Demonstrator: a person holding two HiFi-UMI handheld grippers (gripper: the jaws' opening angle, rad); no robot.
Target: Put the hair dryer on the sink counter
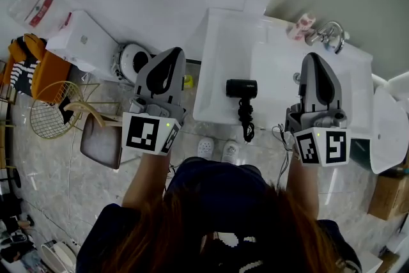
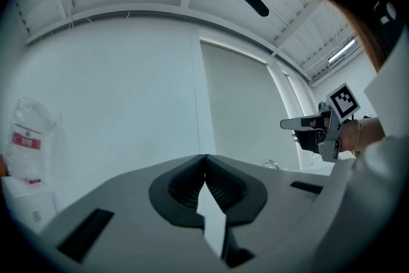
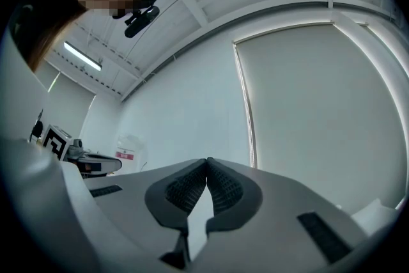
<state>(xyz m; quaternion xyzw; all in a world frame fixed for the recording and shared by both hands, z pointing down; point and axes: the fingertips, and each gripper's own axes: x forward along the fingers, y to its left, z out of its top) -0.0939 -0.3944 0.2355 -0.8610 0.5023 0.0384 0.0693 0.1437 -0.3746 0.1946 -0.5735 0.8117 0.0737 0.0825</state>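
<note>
Head view: finds the black hair dryer [image 1: 241,88] lying on the white sink desk [image 1: 217,48], cord [image 1: 246,123] dangling over the front edge, touched by neither tool. Left gripper view: shows the left tool [image 2: 204,156] closed, tips together, empty. Right gripper view: shows the right tool [image 3: 206,161] likewise closed on nothing.

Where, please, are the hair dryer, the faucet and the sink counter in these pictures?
hair dryer [image 1: 241,88], head view, on its black barrel
faucet [image 1: 324,32], head view, on its chrome body
sink counter [image 1: 216,64], head view, on its bare left part
</note>
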